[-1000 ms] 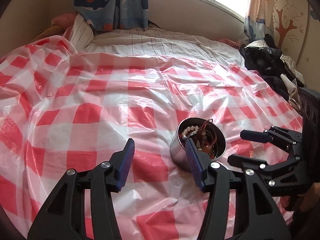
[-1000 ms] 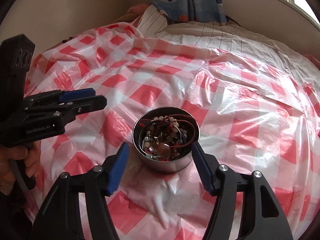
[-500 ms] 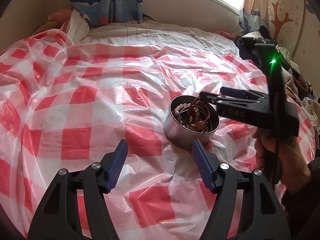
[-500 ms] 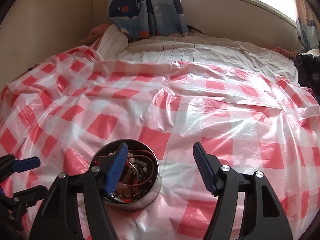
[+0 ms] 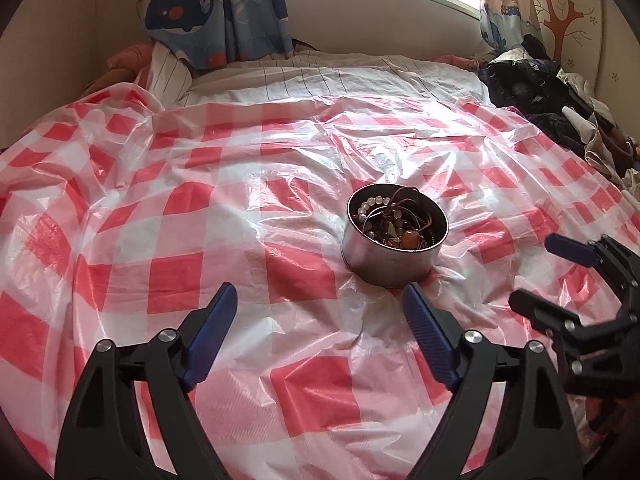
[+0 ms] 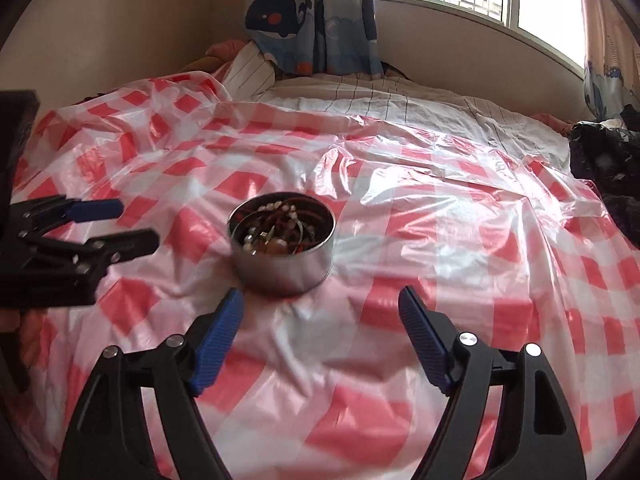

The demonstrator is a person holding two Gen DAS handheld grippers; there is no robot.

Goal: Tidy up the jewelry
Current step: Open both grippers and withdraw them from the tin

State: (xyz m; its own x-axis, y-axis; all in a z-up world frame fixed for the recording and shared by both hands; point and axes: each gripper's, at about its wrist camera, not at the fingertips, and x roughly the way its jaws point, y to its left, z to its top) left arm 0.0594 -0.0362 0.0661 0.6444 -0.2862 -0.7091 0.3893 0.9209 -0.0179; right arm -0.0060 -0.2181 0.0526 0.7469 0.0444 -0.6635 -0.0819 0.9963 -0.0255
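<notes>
A round metal tin point(image 5: 390, 260) stands on a red-and-white checked plastic sheet point(image 5: 200, 216) spread over a bed. It holds tangled jewelry point(image 5: 396, 224): white beads, red cords, an orange stone. My left gripper point(image 5: 318, 304) is open and empty, just short of the tin and to its left. My right gripper point(image 6: 320, 304) is open and empty, short of the tin point(image 6: 282, 256), which sits ahead and left. The right gripper also shows at the right edge of the left wrist view point(image 5: 540, 276); the left gripper shows at the left of the right wrist view point(image 6: 128, 224).
A striped white quilt point(image 5: 320, 76) lies beyond the sheet under a whale-print curtain point(image 5: 216, 8) and a window. A heap of dark clothes point(image 5: 552, 100) lies along the bed's right side. A wall runs along the left.
My right gripper has pulled back from above the tin to the right and lower. My left gripper has drawn back a little. The tin has not moved.
</notes>
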